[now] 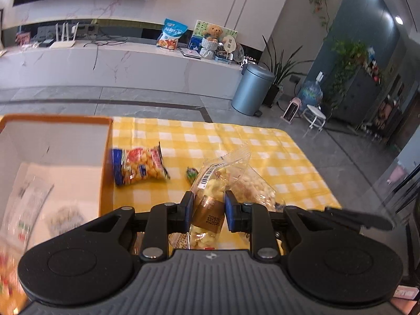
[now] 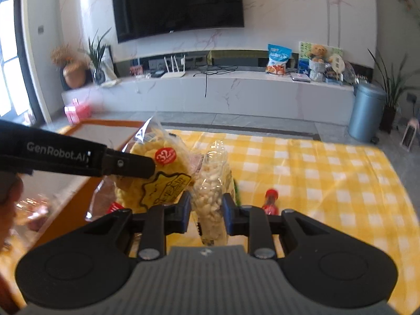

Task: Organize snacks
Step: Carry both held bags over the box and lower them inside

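we see a yellow checked cloth over the table, and on its left side an open orange box with white inside; some packets lie in it, blurred. our left gripper is closed on a clear packet of yellow puffed snacks, beside the box. our right gripper is closed on a clear bag of pale puffs, just beside it. on the cloth lie a red and blue snack bag and a small red packet.
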`<action>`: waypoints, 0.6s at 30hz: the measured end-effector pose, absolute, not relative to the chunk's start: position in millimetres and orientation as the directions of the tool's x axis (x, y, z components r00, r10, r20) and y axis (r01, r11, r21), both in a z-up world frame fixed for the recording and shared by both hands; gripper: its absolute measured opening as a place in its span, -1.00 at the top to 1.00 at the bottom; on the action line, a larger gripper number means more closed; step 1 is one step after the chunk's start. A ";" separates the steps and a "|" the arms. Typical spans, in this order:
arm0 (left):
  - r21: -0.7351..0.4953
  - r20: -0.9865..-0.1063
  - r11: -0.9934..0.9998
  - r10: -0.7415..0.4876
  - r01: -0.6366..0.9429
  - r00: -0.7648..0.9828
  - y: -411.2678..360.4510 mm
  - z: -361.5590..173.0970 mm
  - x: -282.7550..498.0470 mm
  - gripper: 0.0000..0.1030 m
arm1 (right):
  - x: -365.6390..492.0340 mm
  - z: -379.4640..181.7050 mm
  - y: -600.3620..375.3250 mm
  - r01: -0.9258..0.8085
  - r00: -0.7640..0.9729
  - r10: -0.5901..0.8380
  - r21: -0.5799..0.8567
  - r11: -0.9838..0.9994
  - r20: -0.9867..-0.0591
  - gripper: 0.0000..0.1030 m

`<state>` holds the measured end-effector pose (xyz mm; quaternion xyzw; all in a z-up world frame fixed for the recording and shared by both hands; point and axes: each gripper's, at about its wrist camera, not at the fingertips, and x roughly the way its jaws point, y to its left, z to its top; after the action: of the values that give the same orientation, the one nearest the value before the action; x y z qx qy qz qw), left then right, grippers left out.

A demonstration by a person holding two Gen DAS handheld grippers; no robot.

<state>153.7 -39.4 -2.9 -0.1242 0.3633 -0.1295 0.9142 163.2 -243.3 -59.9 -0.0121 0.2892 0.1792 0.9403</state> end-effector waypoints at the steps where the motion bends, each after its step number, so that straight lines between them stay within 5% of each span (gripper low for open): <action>1: -0.345 -0.629 0.929 -0.336 0.136 0.701 -36.0 -2.0 147.4 0.47 | 152.7 -58.0 -244.7 -0.338 0.768 0.337 0.103 0.935 -0.544 0.55; 18: -0.454 -0.527 0.891 -0.285 0.018 0.800 48.9 34.9 88.4 0.47 | 64.3 -20.6 -183.0 -0.442 0.755 0.467 0.169 0.881 -0.460 0.55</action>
<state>88.4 48.9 34.9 -0.2191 0.3051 -0.0819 0.9231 64.3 -183.0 -20.6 0.0252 0.2519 0.2425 0.9365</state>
